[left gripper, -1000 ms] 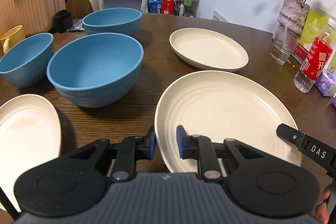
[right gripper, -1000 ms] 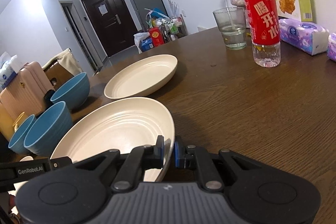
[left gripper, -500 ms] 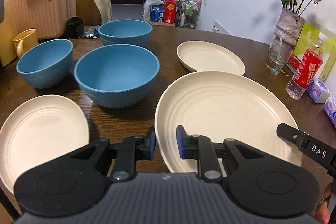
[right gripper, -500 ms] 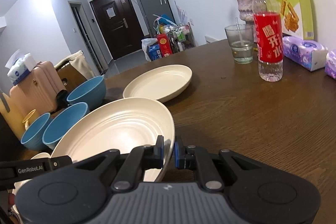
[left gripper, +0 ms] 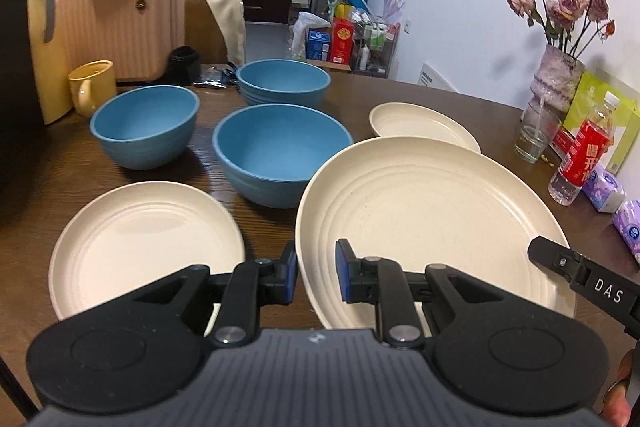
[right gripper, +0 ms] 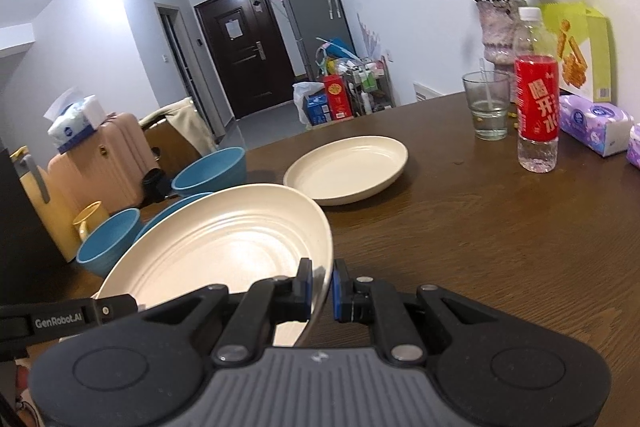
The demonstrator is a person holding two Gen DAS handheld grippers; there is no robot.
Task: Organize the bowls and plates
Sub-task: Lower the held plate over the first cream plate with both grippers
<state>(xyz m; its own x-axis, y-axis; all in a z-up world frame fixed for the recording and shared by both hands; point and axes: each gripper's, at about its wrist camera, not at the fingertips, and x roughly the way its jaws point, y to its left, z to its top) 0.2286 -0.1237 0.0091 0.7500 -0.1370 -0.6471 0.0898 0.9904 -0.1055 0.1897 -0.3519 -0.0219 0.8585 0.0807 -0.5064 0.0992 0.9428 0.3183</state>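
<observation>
Both grippers grip one large cream plate (left gripper: 432,211), lifted above the wooden table (right gripper: 480,227). My left gripper (left gripper: 316,277) is shut on its left rim. My right gripper (right gripper: 321,291) is shut on its right rim; the plate also shows in the right wrist view (right gripper: 224,247). Another cream plate (left gripper: 148,239) lies at the near left, and a third (left gripper: 420,123) at the back right, also in the right wrist view (right gripper: 348,167). Three blue bowls stand beyond: near middle (left gripper: 280,151), left (left gripper: 144,127), far (left gripper: 284,83).
A yellow mug (left gripper: 90,85) and a yellow jug (left gripper: 40,39) stand at the far left. A glass (right gripper: 486,105), a red-labelled bottle (right gripper: 536,99), a flower vase (right gripper: 500,27), a green box (right gripper: 580,47) and tissue packs (right gripper: 592,121) line the right edge.
Both grippers have risen with the large plate held between them, so the view looks down on more of the table. The near left plate has come fully into view.
</observation>
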